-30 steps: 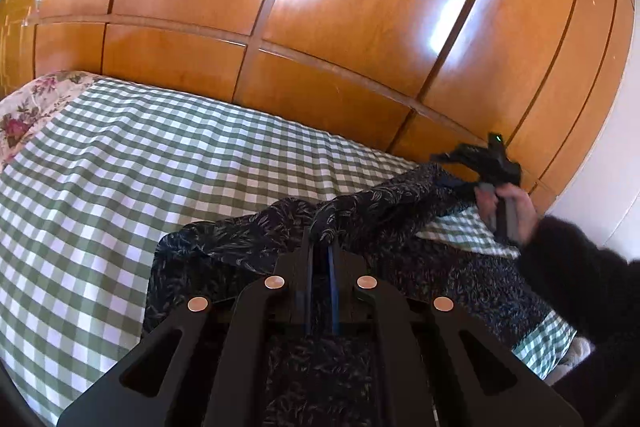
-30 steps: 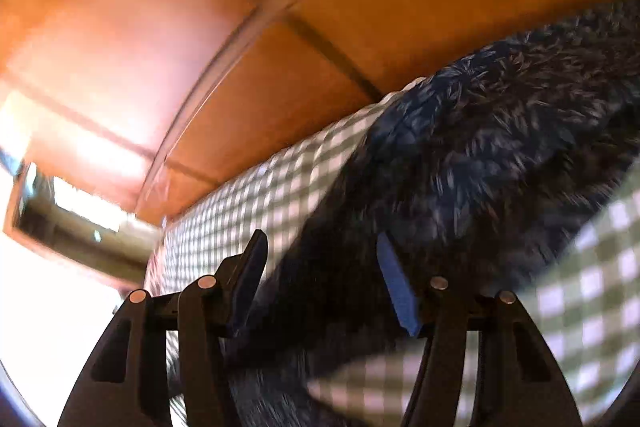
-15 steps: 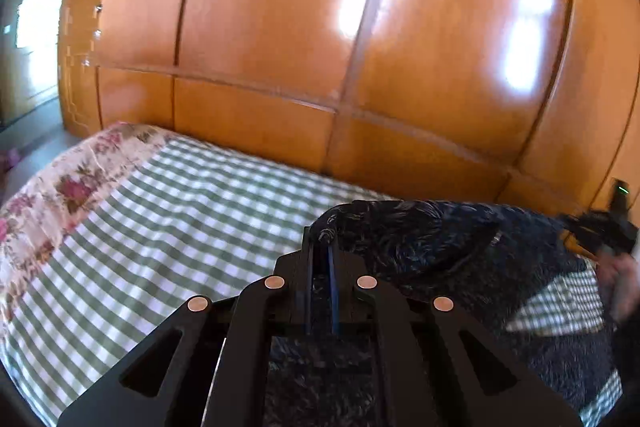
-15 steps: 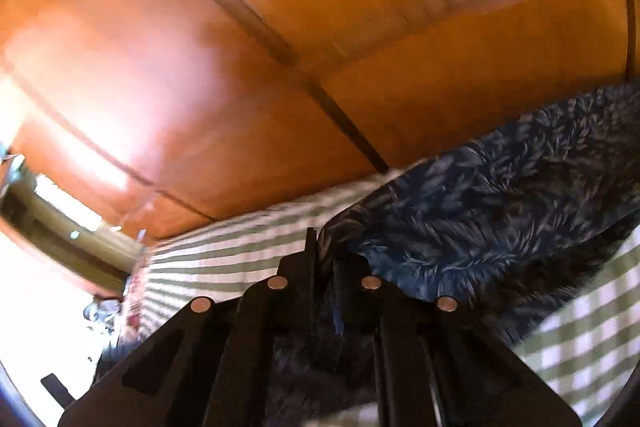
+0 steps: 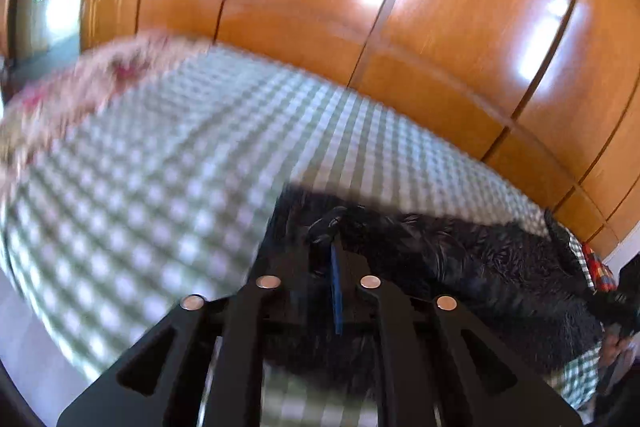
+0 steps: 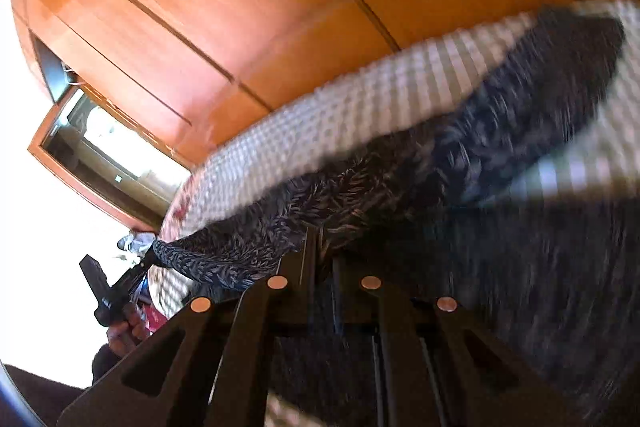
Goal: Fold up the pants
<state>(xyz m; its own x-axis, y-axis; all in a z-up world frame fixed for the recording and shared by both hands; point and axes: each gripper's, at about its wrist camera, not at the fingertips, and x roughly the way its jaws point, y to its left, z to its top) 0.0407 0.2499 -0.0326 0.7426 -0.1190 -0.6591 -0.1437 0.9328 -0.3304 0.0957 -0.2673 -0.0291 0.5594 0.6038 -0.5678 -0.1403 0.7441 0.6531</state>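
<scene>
Item: dark navy leaf-print fabric pants (image 5: 460, 259), stretched across the green-and-white checked bedspread (image 5: 160, 167) between my two grippers. My left black two-finger gripper (image 5: 334, 247) is clenched on one bunched edge; my right black two-finger gripper (image 6: 316, 243) is clamped on the other. Behind: glossy orange-brown wooden wardrobe panels (image 5: 360, 7). Both views blurred.

The right claw (image 6: 320, 247), spread a second ago, has clamped on the pants (image 6: 500, 131). Both claws have dropped low toward the bed (image 5: 160, 167); the left claw (image 5: 334, 247) has swung leftward.
</scene>
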